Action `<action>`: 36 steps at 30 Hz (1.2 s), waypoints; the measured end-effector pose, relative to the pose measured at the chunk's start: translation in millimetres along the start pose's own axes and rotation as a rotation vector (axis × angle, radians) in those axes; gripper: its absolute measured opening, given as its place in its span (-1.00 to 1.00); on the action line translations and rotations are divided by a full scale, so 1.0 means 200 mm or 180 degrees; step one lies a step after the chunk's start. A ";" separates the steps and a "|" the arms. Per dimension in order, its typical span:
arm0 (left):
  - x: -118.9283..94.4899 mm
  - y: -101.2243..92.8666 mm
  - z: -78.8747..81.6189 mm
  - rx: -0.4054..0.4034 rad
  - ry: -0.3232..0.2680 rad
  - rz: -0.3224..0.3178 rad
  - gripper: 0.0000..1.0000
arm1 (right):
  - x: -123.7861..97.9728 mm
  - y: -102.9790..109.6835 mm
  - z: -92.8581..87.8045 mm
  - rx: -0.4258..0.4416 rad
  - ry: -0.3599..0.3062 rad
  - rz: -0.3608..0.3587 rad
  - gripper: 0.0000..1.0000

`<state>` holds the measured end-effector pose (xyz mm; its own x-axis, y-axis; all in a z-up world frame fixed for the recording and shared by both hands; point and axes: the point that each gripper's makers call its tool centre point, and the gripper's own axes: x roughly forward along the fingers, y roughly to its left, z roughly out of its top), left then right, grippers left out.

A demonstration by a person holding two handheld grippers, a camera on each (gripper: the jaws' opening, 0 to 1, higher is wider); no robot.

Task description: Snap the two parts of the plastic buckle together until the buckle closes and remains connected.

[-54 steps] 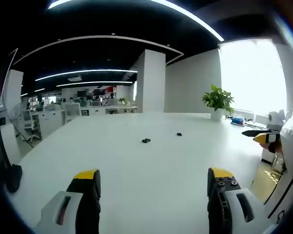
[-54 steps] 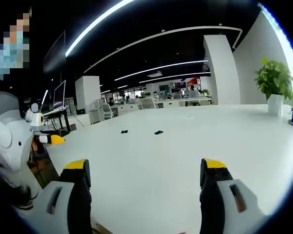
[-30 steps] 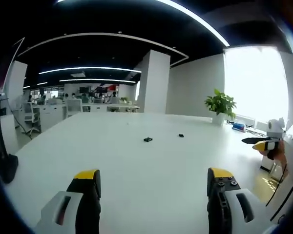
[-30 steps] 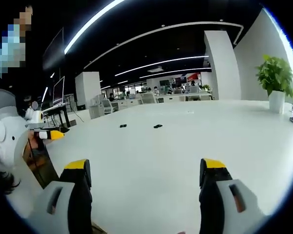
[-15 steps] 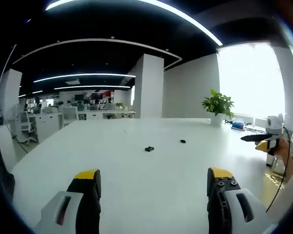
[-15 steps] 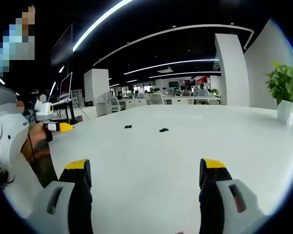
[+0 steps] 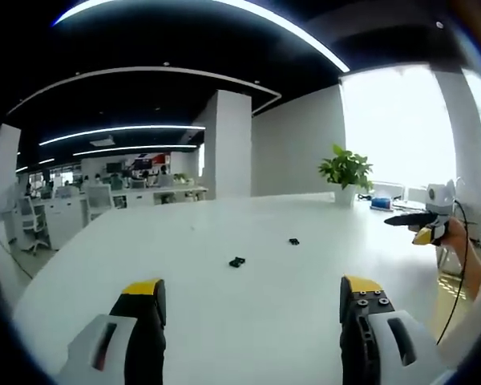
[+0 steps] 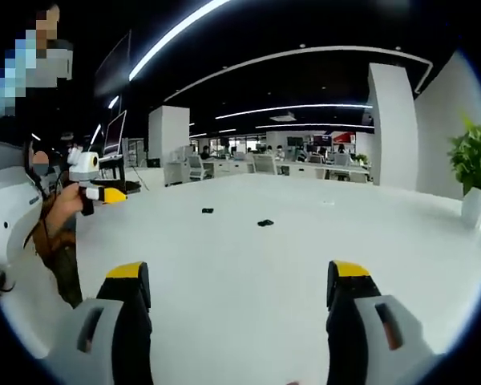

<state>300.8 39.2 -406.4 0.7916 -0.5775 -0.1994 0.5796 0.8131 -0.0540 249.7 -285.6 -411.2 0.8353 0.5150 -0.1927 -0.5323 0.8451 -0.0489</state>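
the two buckle parts lay as before, the nearer part (image 7: pixel 237 261) and the farther part (image 7: pixel 293 241) apart on the white table (image 7: pixel 224 321). both the left claw (image 7: pixel 252 301) and the right claw (image 8: pixel 238 287) were released, well short of them.

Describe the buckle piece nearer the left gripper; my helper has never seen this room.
On the big white table, two small black plastic buckle pieces lie apart. The nearer one lies closer to the left gripper, while the other lies farther off, toward the potted green plant.
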 end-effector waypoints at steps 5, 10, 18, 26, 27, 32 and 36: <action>0.04 0.03 0.03 0.0099 0.0029 -0.0011 0.82 | 0.05 -0.03 0.01 -0.0031 0.0005 0.0054 0.83; 0.06 0.05 0.05 0.0104 0.0017 -0.0013 0.82 | 0.09 -0.01 -0.01 0.0083 -0.0021 0.0184 0.82; 0.15 0.11 0.07 0.0098 0.0055 -0.0037 0.79 | 0.12 0.00 -0.03 0.0210 -0.0042 0.0263 0.81; 0.28 0.11 0.11 0.0105 0.0058 -0.0222 0.73 | 0.10 0.03 -0.02 0.0171 -0.0001 0.0260 0.79; 0.30 0.12 0.11 0.0127 0.0071 -0.0224 0.73 | 0.10 0.03 -0.02 0.0166 -0.0008 0.0266 0.79; 0.38 0.14 0.09 0.0126 0.0122 -0.0258 0.71 | 0.08 0.06 0.00 0.0112 -0.0012 0.0259 0.79; 0.46 0.17 0.06 0.0149 0.0214 -0.0238 0.69 | 0.07 0.08 0.01 0.0056 -0.0007 0.0253 0.79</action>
<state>395.0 13.7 -415.3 0.7321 -0.6289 -0.2619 0.6461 0.7628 -0.0259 253.9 -264.5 -412.0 0.7908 0.5808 -0.1931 -0.5944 0.8040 -0.0164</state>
